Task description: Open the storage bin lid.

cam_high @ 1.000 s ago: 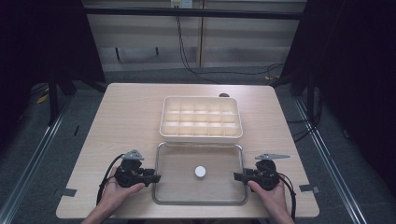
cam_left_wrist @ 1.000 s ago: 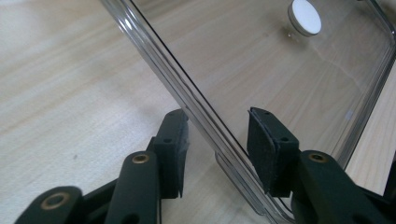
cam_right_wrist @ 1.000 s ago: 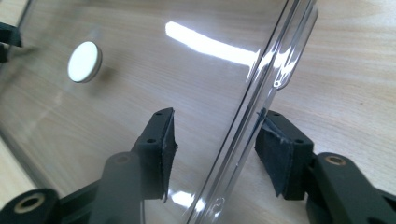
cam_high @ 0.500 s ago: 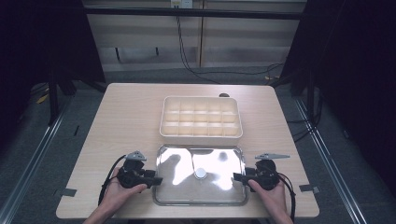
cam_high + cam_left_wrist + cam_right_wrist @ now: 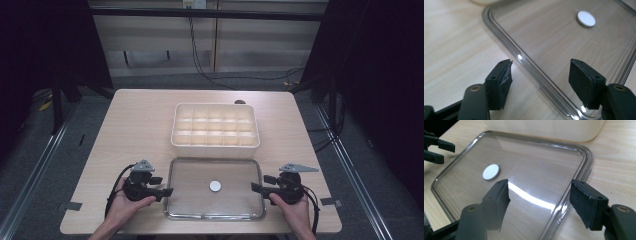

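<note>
I read no writing or brand on anything here. My left hand-held gripper (image 5: 167, 191) and right hand-held gripper (image 5: 254, 187) both stand with jaws apart, straddling opposite edges of the clear lid (image 5: 235, 172), which lies flat on the table (image 5: 135, 125) just before the cream compartment box (image 5: 215, 125). A white disc (image 5: 215, 186) marks its centre. The lid's near edge is cut off in both gripper views.

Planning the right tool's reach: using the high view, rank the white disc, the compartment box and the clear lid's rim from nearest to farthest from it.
1. Clear lid's rim, just beside the right tool.
2. White disc, at the lid's middle.
3. Compartment box, behind the lid.
</note>
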Available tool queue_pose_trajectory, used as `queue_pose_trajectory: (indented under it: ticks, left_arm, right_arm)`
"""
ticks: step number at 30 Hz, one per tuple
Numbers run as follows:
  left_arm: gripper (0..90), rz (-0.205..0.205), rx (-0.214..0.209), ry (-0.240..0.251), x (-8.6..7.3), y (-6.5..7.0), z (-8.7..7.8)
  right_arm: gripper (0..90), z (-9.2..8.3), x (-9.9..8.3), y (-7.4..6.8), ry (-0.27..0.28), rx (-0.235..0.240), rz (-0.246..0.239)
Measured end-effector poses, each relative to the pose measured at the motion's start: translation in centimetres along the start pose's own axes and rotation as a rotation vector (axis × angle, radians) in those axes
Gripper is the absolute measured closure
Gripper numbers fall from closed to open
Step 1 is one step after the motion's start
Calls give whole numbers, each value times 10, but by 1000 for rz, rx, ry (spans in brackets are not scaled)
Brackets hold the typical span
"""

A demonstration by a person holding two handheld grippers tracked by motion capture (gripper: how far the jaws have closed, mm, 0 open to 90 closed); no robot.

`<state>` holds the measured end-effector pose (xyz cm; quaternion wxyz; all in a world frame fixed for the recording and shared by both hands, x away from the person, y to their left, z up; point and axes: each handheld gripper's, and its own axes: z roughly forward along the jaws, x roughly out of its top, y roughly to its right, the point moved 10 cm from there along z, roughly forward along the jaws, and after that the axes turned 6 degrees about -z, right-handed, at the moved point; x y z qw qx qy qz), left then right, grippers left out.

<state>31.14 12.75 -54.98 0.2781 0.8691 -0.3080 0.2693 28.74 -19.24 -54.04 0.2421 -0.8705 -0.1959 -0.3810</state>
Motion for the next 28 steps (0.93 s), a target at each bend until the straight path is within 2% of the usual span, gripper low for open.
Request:
queue_pose_trajectory:
  ticks: [1,4,5,7,9,10,12,14,16,19,22,23,25,27,28]
  left_arm:
    - [336,8,10,26,3,1,-4]
    - [324,25,28,46,4,2,-7]
    - [317,30,31,50,3,3,-9]
    - [297,33,19,74,4,4,-16]
    - [298,26,27,87,5,3,-19]
    - [297,22,35,94,5,2,-22]
    - [294,7,46,103,5,0,-27]
    - [288,3,55,120,6,-1,-32]
    - [288,9,65,115,3,-1,-35]
    - [287,8,75,113,-3,-3,-41]
    - [287,-14,82,124,-9,-10,-48]
    - [287,-27,84,136,-9,-12,-49]
    - [286,-34,80,147,-9,-15,-52]
    - [284,-27,97,169,-6,-19,-55]
    - [284,-37,96,170,-6,-22,-56]
  right_arm:
    - [366,-3,1,-4,13,33,1]
    - [356,-6,2,-6,26,33,8]
    - [357,-10,3,-6,40,17,-19]
    - [352,-14,4,-7,57,-1,-34]
    - [345,-17,4,-7,65,-8,-45]
    - [345,-20,5,-6,74,-21,-46]
    - [333,-24,5,-5,87,-12,-25]
    - [315,-30,6,-3,103,-24,-27]
    - [309,-40,9,3,133,-36,-21]
    - [308,-47,10,9,147,-76,-21]
    - [301,-57,11,16,174,-88,-12]
    - [259,-59,10,19,175,-90,-3]
    - [264,-60,7,24,169,-90,7]
    - [258,-60,5,34,163,-134,4]
    - [252,-58,4,36,158,-136,11]
